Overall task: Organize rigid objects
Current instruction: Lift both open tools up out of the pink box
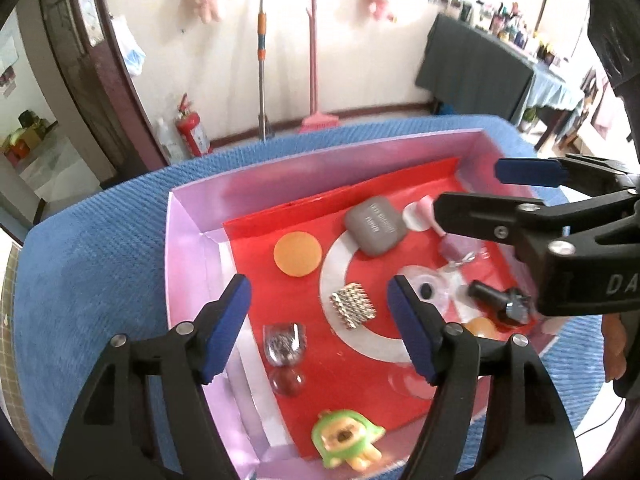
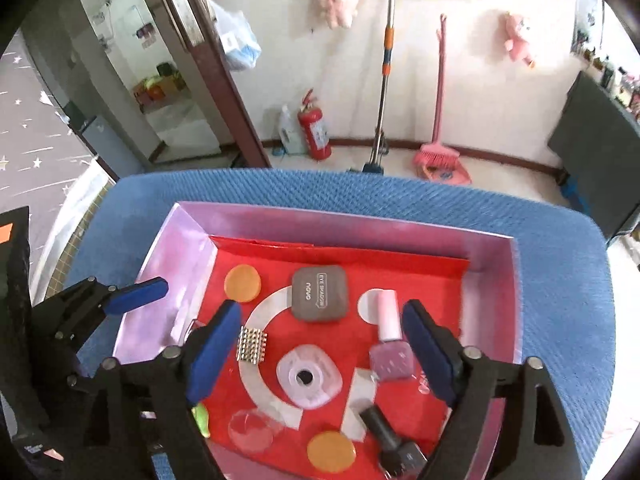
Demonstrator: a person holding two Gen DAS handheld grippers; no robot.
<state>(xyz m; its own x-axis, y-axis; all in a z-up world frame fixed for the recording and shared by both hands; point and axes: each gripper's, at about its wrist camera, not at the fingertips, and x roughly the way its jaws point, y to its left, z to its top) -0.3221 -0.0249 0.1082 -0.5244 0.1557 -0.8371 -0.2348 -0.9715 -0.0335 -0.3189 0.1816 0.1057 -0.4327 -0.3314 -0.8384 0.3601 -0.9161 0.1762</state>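
Observation:
A lilac box [image 1: 188, 240] [image 2: 172, 264] with a red lining stands on a blue cushion. In it lie a grey eyeshadow case [image 1: 376, 228] [image 2: 319, 294], a silver bead block [image 1: 353, 305] [image 2: 252, 345], a pink polish bottle [image 2: 390, 344], a dark bottle [image 2: 390, 436], a clear round case [image 2: 309, 376], two orange discs [image 1: 298, 254] [image 2: 331, 451] and a green toy [image 1: 344, 440]. My left gripper [image 1: 318, 292] hangs open above the bead block, holding nothing. My right gripper [image 2: 322, 312] [image 1: 470, 190] hangs open over the box's middle, also holding nothing.
The blue cushion [image 2: 560, 280] extends around the box on all sides. A small clear jar [image 1: 284, 344] lies by the box's left wall. Beyond the cushion are a fire extinguisher [image 2: 316, 128], a mop and a pink broom against the wall. A dark-draped table [image 1: 472, 68] stands at the right.

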